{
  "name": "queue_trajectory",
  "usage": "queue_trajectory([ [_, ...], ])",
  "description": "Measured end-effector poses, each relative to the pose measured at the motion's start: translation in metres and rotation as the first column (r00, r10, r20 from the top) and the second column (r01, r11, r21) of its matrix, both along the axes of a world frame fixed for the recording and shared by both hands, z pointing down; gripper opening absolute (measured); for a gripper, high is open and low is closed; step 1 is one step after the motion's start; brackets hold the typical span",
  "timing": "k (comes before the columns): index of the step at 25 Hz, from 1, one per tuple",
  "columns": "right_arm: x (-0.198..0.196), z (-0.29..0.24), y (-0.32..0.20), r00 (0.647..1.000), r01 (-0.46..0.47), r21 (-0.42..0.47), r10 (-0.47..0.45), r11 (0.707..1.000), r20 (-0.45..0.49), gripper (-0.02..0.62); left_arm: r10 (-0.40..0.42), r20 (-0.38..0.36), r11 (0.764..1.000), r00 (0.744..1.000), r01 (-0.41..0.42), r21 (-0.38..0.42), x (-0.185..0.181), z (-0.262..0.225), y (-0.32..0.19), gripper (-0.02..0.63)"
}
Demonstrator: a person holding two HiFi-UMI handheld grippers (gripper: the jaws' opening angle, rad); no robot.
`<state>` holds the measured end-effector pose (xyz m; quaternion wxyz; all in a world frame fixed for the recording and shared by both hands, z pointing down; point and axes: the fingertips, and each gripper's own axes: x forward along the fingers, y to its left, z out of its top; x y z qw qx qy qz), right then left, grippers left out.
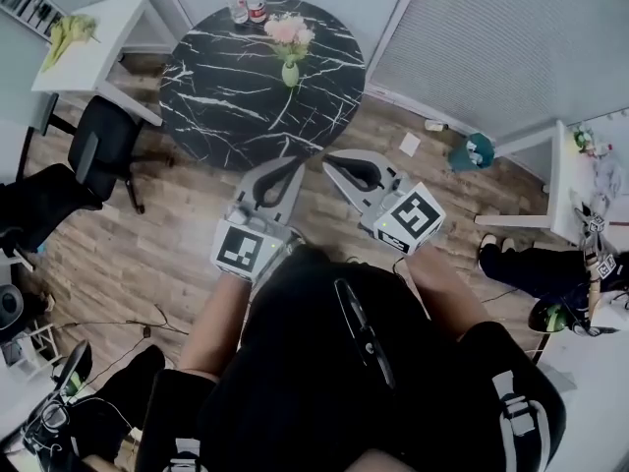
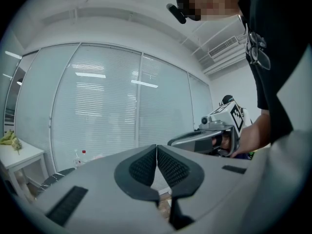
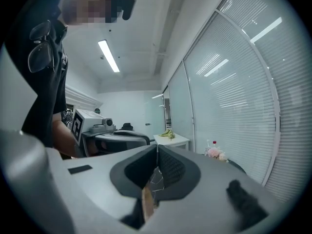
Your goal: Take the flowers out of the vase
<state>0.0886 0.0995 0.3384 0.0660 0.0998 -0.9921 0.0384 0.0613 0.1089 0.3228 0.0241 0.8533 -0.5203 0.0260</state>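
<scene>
Flowers [image 1: 289,30], pink and bunched, are found toward the far side of the round black marbled counter [image 1: 226,106], in a small pale-green vase [image 1: 290,72] near two bottles [image 1: 247,3]. An approach is judged to be the step in hand. The counter should be closed on squarely, the vase steadied with one tool, and the flowers gripped low above its rim and drawn straight up. Left tongs [image 2: 156,150] and right tongs [image 3: 157,149] are held short of the counter's near edge, both clenched and empty.
</scene>
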Motion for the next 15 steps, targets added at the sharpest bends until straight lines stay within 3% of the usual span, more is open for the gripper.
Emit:
queue_trajectory([
  [15, -0.06, 0.011, -0.025, 0.995, -0.091, -0.008, 0.091, 0.996, -0.035, 0.021, 0.063, -0.023, 0.998, 0.998, -0.064, -0.02, -0.063, 0.013, -0.028, 0.014],
])
